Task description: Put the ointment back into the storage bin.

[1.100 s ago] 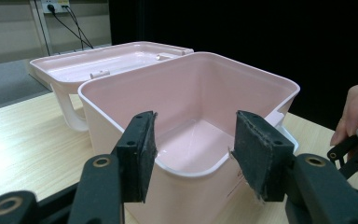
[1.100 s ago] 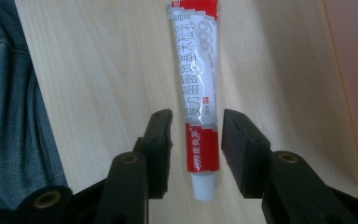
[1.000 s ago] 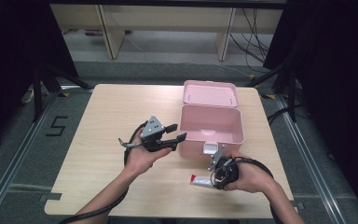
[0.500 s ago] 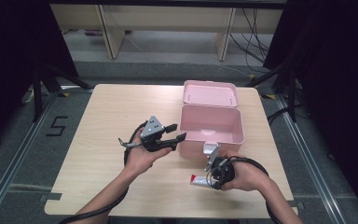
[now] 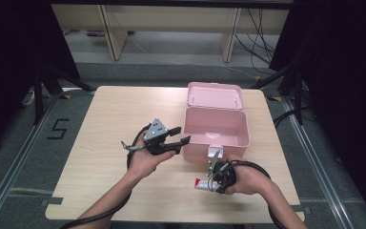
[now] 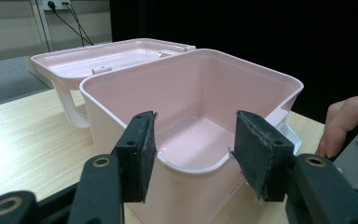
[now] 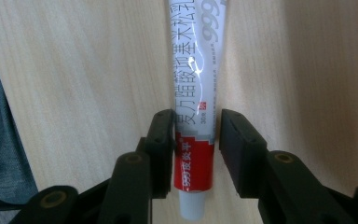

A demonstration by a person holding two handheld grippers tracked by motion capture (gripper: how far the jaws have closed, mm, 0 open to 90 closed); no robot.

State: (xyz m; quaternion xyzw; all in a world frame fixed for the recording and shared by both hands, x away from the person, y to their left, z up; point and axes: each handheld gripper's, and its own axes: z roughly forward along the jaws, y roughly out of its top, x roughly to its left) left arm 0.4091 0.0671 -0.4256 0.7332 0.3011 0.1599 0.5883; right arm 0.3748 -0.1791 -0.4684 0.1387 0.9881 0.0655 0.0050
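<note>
The work in hand is the pick-up of a white-and-red ointment tube (image 7: 193,112), judged as bound for the open pink box (image 5: 216,128). The tube lies flat on the table (image 5: 109,114), just in front of the box's latch side.

Right gripper (image 5: 214,177): lowered over the tube, straddling it near the cap end. Its jaws have just been closing, with the tube between them. In the right gripper view one pad touches the tube's side; a narrow gap remains at the other, so no firm grip yet.

Left gripper (image 5: 177,136): held above the table just beside the box's left wall, jaws wide and empty, pointed at the box's near corner.

The box lid (image 5: 215,95) is thrown back flat behind the box; the interior looks empty.

Judgement: the grasp step is under way. The next move calls for closing fully on the tube without squashing it, then a straight lift clear of the table and over the box rim.
</note>
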